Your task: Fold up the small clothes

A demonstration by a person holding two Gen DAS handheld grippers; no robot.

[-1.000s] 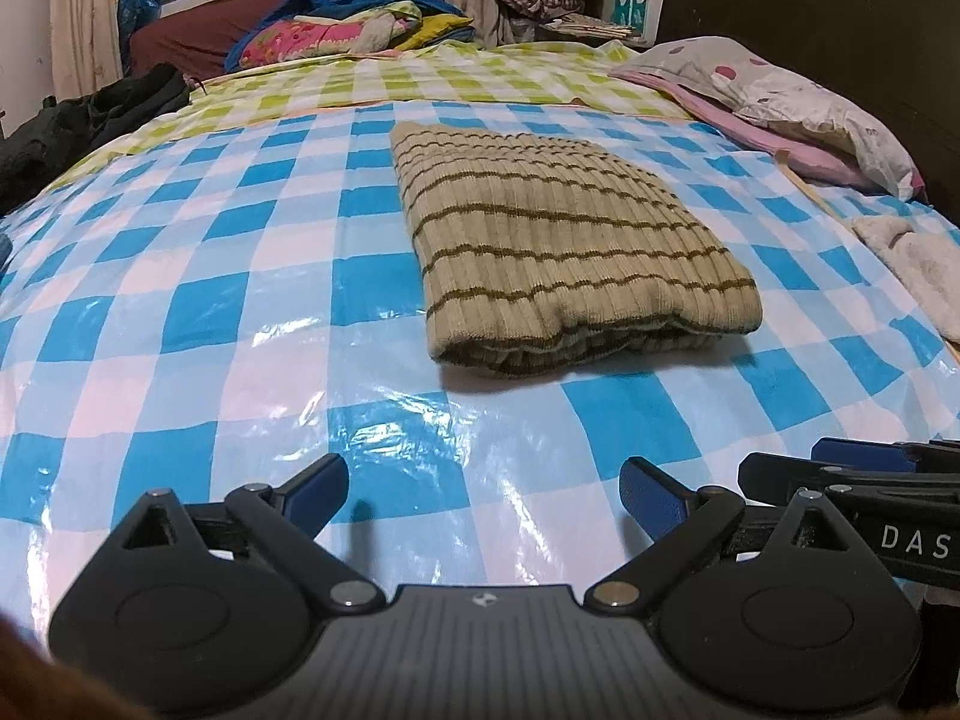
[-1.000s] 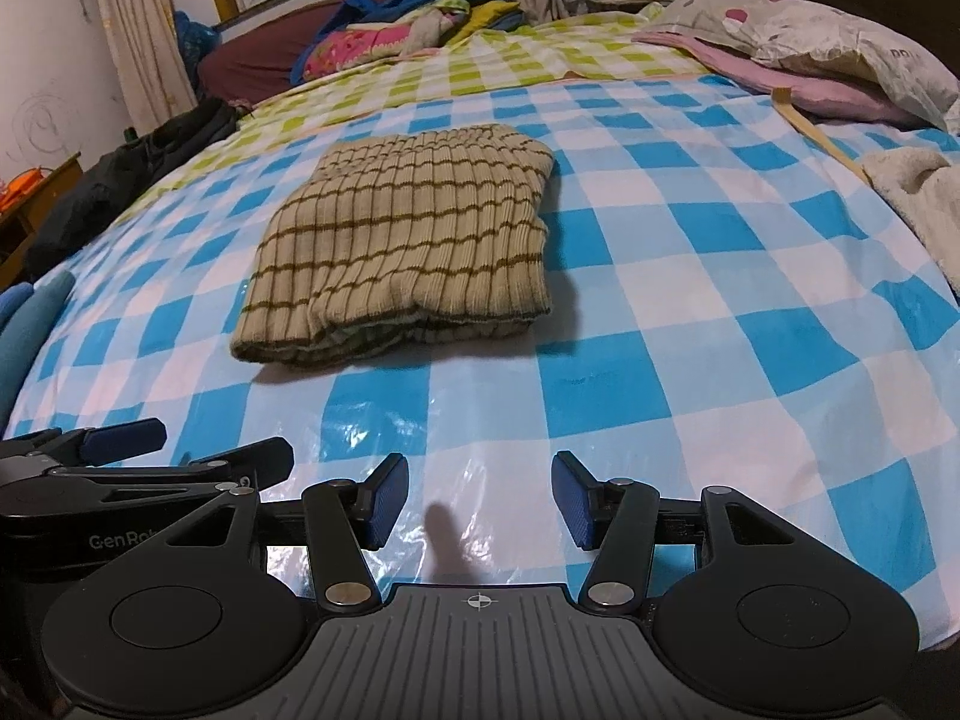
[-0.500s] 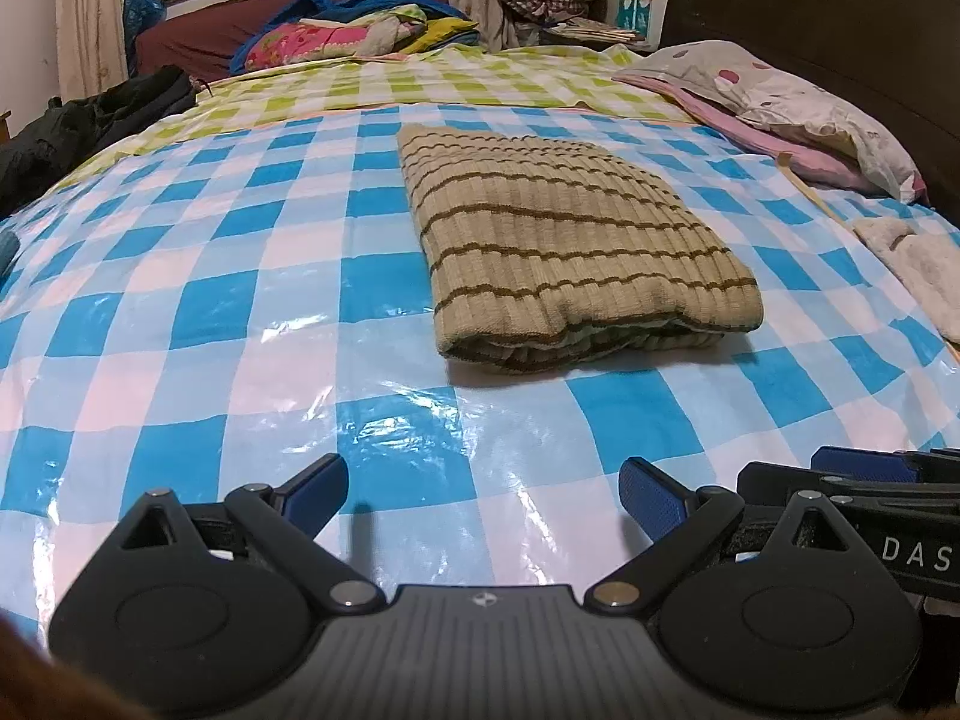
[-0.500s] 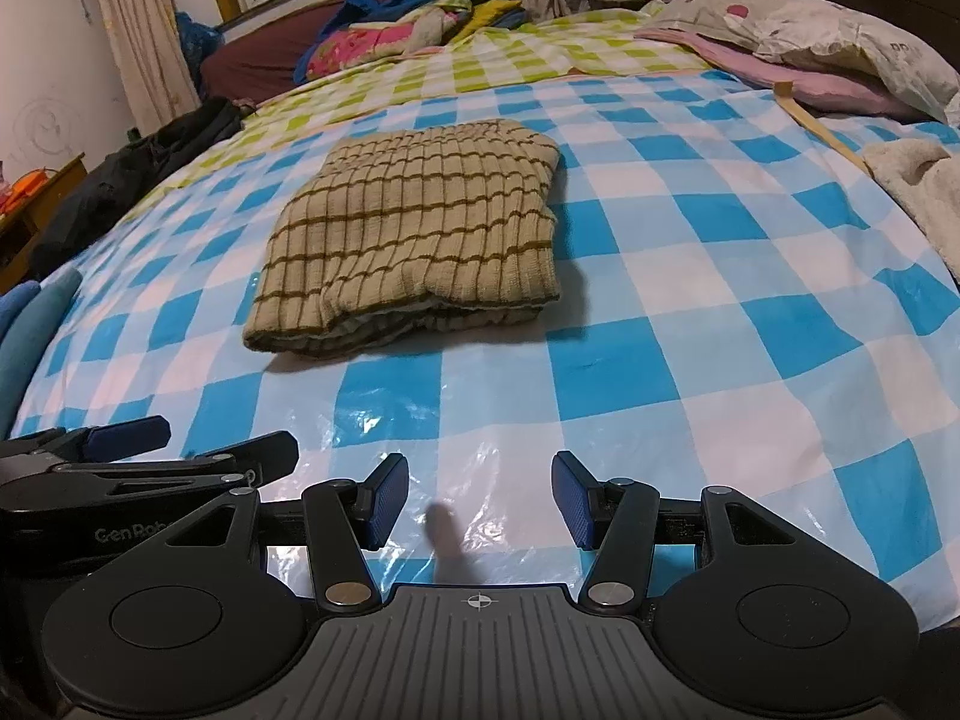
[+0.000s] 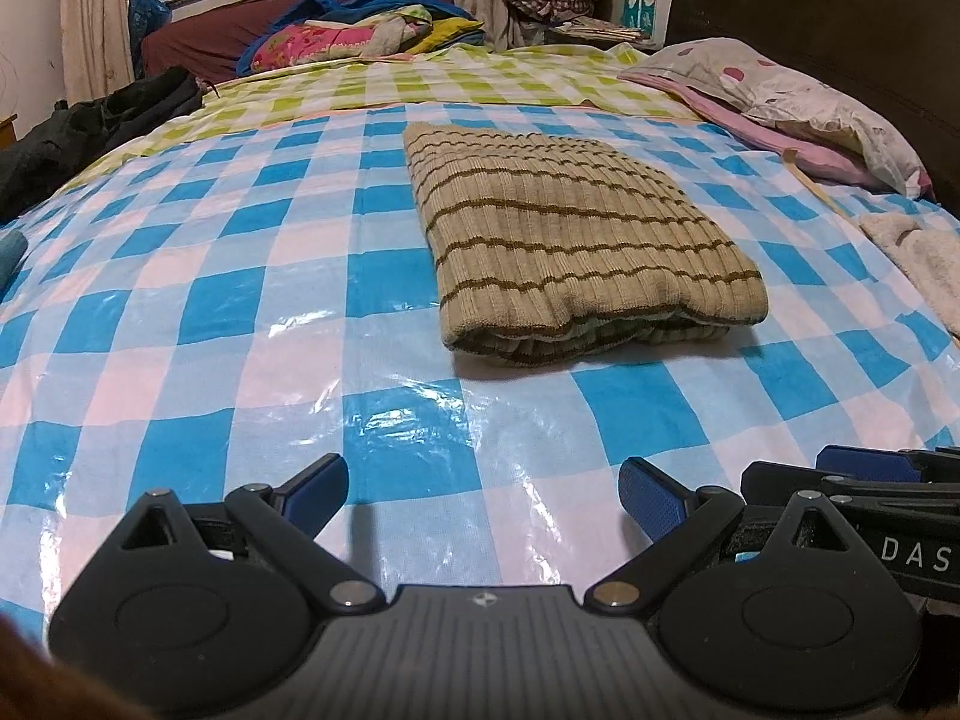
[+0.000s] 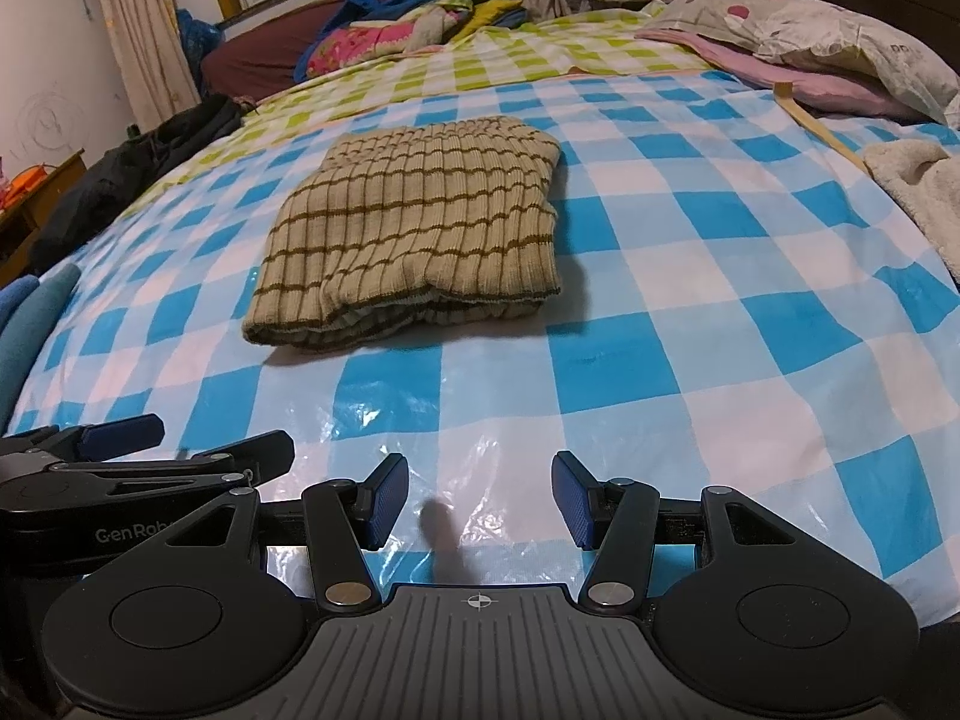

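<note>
left wrist view: we see the left gripper (image 5: 483, 489) near, jaws spread wide, nothing between its blue pads (image 5: 315, 489). at the right edge the right gripper (image 5: 864, 474) pokes in, partly cut off, lettering "das" readable. only this view shows the dark headboard (image 5: 828, 18) far right.

right wrist view: the right gripper (image 6: 480, 498) sits near, jaws parted less widely, holding nothing. the left gripper (image 6: 120, 438) enters at left, "genrob" on its body. only here we see a wooden table (image 6: 42, 192) at far left and a blue cloth (image 6: 30, 318) at the left edge.

the striped knit garment (image 5: 570, 234) (image 6: 420, 222) lies folded into a thick rectangle on the blue checked plastic sheet (image 5: 180, 312) (image 6: 720, 300), well ahead of both grippers and untouched. beige ribbed knit, thin brown stripes; layered edges show at its near side.

far behind: a green checked cover (image 5: 450, 84), piled bedding (image 5: 360, 36), a pillow (image 5: 810, 102) far right. a white fuzzy cloth (image 5: 924, 252) is cut off at the right edge. dark clothing (image 5: 90, 126) at left is hard to make out.
</note>
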